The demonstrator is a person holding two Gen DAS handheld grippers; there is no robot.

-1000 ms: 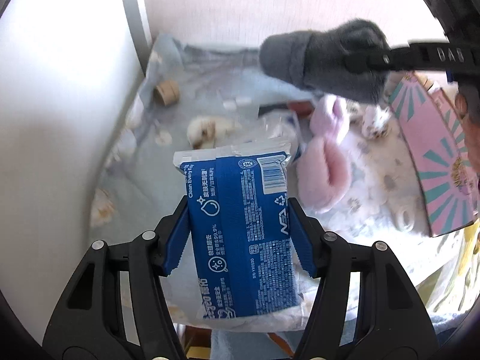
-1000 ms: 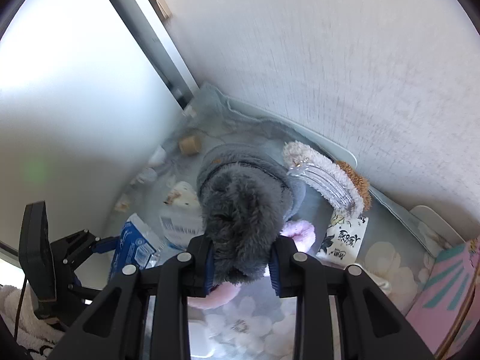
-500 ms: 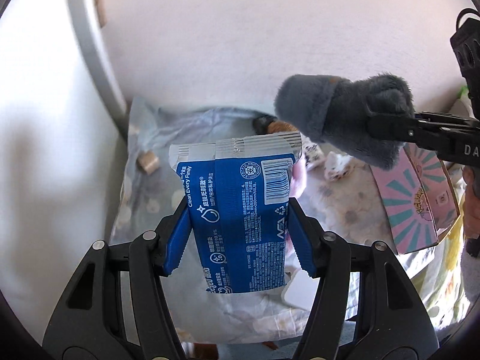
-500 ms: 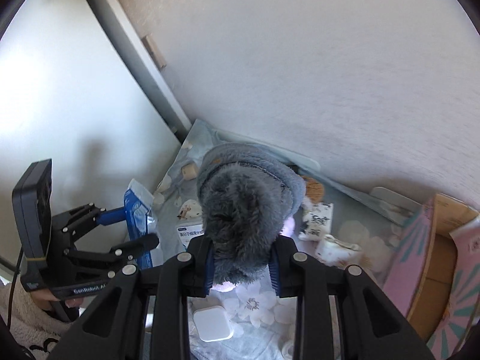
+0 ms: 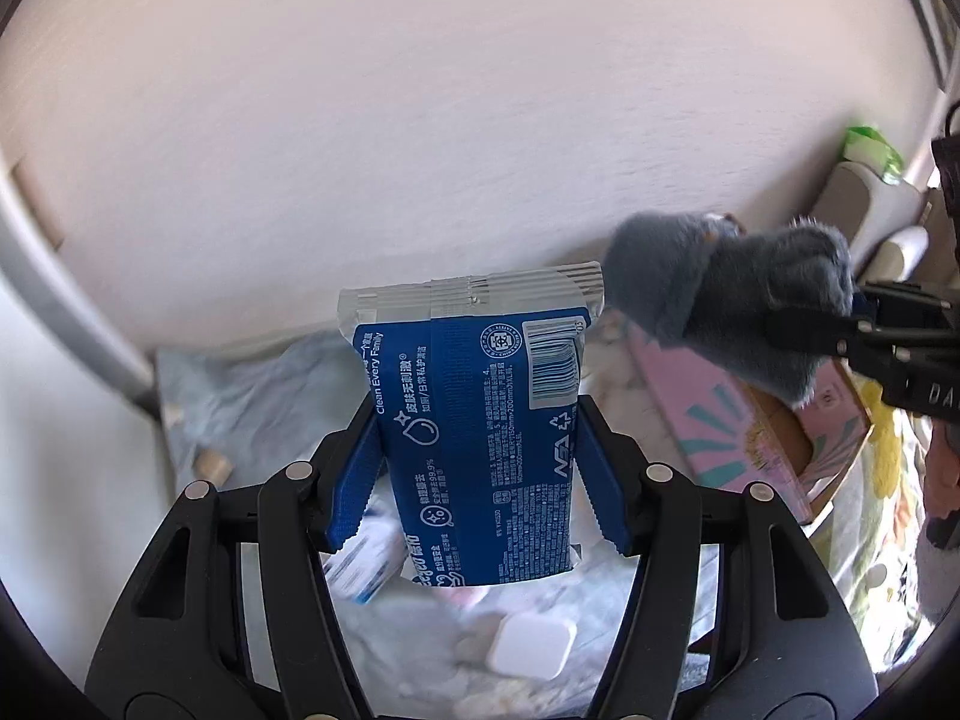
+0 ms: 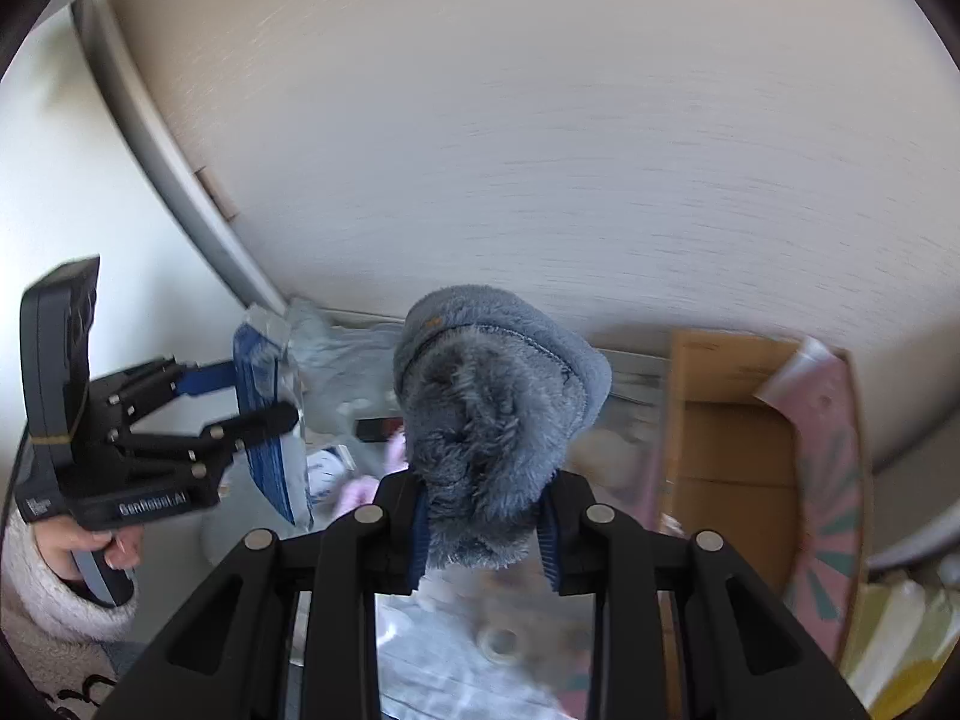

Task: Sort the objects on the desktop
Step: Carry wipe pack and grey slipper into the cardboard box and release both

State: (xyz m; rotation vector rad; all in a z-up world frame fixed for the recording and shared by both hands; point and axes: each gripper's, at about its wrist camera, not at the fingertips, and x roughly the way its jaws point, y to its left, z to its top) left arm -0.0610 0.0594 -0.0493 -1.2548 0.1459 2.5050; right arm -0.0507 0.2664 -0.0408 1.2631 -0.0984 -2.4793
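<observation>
My left gripper (image 5: 480, 474) is shut on a blue wet-wipes pack (image 5: 480, 420) and holds it upright, raised well above the desk. The same pack (image 6: 264, 414) and the left gripper (image 6: 252, 402) show at the left of the right wrist view. My right gripper (image 6: 483, 531) is shut on a grey fluffy slipper (image 6: 492, 408), also raised. In the left wrist view the slipper (image 5: 726, 300) hangs at the right, just beside the pack's top corner.
An open pink cardboard box (image 6: 750, 450) with teal rays stands at the right by the wall; it also shows in the left wrist view (image 5: 750, 432). A white square case (image 5: 531, 645), a pink fluffy item (image 6: 360, 492), a tape roll (image 6: 498, 642) and small clutter lie on the floral cloth (image 5: 252, 408).
Both grippers have lifted further and tilted up toward the wall, each still holding its object. The pink box has come into fuller view to the right.
</observation>
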